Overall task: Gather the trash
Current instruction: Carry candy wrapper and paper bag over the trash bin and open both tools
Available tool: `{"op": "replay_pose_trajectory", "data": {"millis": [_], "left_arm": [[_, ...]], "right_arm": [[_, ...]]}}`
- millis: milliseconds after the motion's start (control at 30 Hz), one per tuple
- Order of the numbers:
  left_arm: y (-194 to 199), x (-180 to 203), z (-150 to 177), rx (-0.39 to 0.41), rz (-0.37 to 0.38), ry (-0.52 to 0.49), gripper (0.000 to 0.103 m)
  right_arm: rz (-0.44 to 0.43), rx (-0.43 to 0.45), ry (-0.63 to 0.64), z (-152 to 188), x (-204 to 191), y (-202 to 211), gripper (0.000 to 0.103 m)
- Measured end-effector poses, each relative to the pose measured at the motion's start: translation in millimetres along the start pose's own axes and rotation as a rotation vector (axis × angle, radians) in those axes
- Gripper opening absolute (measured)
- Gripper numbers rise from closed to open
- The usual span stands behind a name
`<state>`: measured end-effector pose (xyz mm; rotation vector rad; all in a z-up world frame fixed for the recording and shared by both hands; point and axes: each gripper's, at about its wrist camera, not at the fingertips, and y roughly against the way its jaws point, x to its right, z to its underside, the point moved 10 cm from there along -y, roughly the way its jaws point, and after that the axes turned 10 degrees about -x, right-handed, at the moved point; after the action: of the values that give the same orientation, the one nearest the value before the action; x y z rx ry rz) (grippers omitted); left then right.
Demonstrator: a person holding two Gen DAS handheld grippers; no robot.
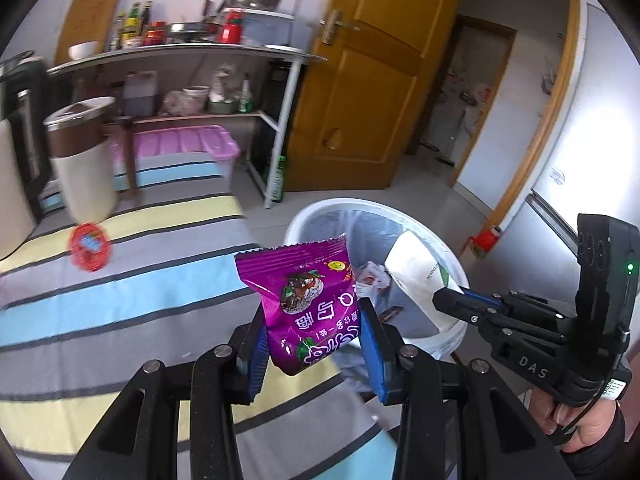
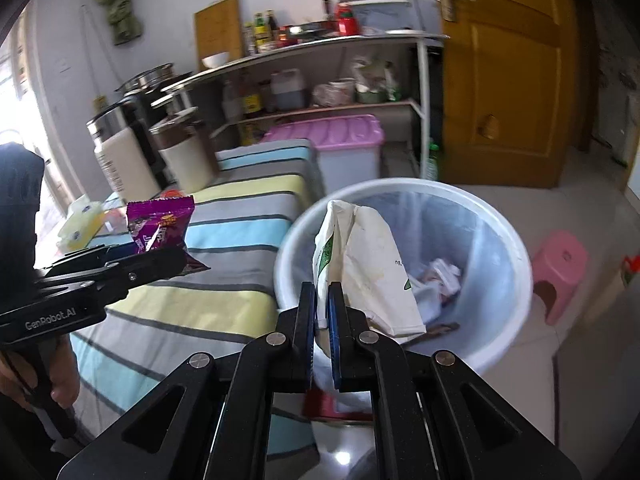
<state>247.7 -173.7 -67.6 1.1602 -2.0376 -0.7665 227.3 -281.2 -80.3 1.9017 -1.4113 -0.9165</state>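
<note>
A purple snack packet (image 1: 306,300) stands upright between the blue pads of my left gripper (image 1: 314,346), which is shut on it near the striped table's edge. In the right wrist view the same packet (image 2: 160,222) and left gripper (image 2: 176,258) show at the left. My right gripper (image 2: 321,308) is shut on a crumpled white paper bag (image 2: 366,264), holding it over the mouth of the white trash bin (image 2: 516,256). That bag (image 1: 418,264) and the right gripper (image 1: 448,300) hang over the bin (image 1: 316,210) in the left wrist view. Crumpled wrappers (image 2: 442,276) lie in the bin.
A striped cloth (image 1: 120,300) covers the table, with a round red lid (image 1: 90,246), a cream jar (image 1: 82,160) and a kettle (image 2: 124,160) on it. Behind stand a metal shelf (image 1: 180,56), a pink-lidded box (image 1: 180,146) and a wooden door (image 1: 380,80). A pink stool (image 2: 560,268) sits beside the bin.
</note>
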Motion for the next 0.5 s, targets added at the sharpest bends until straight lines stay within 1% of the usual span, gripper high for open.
{"op": "replay_pose_trajectory", "data": {"millis": [233,500], "left_arm": [[-38,23,-10,-0.05,0.036,-0.047,0.041],[-74,35,-16,-0.109,0.058,-0.068,0.042]], "right_arm": [[0.03,-0.032,-0.063,3,34,-13,0.007],[0.047,-0.067,-0.094,5,50,-28,0.008]]}}
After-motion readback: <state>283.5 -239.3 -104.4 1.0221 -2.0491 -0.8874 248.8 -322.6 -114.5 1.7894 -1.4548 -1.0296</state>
